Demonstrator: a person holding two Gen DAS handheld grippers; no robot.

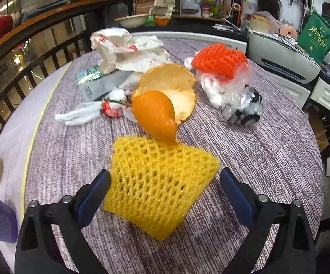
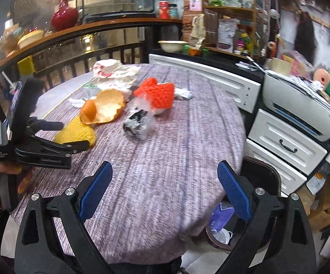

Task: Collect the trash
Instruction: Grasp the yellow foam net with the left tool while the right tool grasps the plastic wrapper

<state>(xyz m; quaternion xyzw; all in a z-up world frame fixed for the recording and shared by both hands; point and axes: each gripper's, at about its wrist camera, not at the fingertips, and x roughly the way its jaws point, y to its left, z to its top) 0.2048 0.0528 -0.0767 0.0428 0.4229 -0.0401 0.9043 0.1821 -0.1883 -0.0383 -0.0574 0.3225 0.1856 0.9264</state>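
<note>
A yellow foam net (image 1: 160, 187) lies on the round table (image 1: 256, 159), between the wide-apart fingers of my left gripper (image 1: 165, 172); the pads flank its edges without squeezing it. Behind it lie an orange peel (image 1: 165, 96), a red foam net (image 1: 219, 61), a clear wrapper with black contents (image 1: 242, 107), white plastic bags (image 1: 124, 48) and a grey box (image 1: 101, 84). In the right wrist view the left gripper (image 2: 71, 134), held by a hand, reaches over the yellow net (image 2: 76, 132). My right gripper (image 2: 165, 166) is open over the table's near edge, holding nothing.
A dark bin (image 2: 217, 242) with a purple scrap and a mask inside stands on the floor under the table's near right edge. A purple cup (image 1: 0, 219) sits at the table's left edge. White drawers (image 2: 286, 146) and a printer (image 2: 302, 109) stand to the right, a railing behind.
</note>
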